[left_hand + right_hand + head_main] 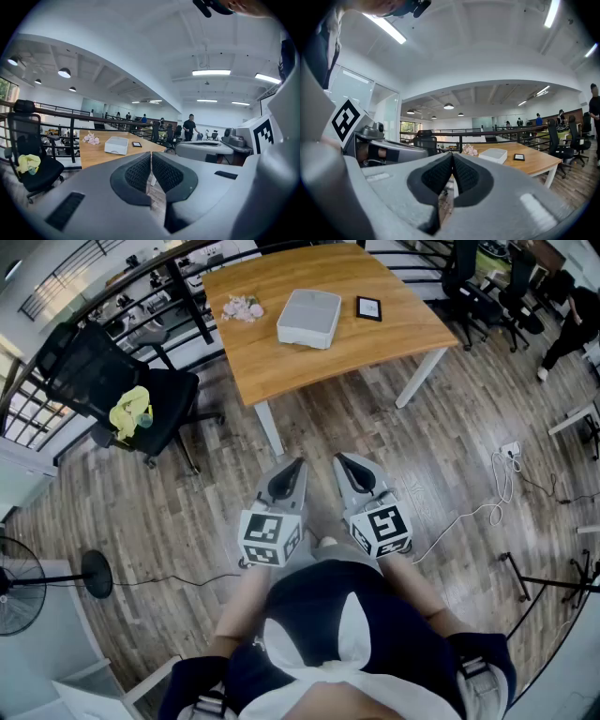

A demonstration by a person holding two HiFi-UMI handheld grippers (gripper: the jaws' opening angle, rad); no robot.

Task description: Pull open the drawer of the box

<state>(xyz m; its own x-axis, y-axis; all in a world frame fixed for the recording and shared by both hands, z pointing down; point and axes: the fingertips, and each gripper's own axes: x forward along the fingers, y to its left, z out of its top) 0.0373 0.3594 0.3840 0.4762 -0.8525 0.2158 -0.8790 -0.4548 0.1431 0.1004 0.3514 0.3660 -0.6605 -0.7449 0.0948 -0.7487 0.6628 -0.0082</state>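
The box (309, 317) is a flat white case lying on the wooden table (281, 362), far ahead of me; it also shows as the box (116, 145) in the left gripper view and the box (494, 155) in the right gripper view. Its drawer looks closed. My left gripper (296, 465) and right gripper (341, 460) are held side by side near my body, above the floor, well short of the table. Both are shut, pads together, with nothing between them. The left gripper (151, 161) and right gripper (453, 161) point toward the table.
On the table lie a small pink flower bunch (242, 307) and a black tablet (368, 307). A black office chair (122, 395) with a yellow cloth stands at the left. Cables (487, 498) trail over the wooden floor at the right. A fan (28, 577) stands at the lower left.
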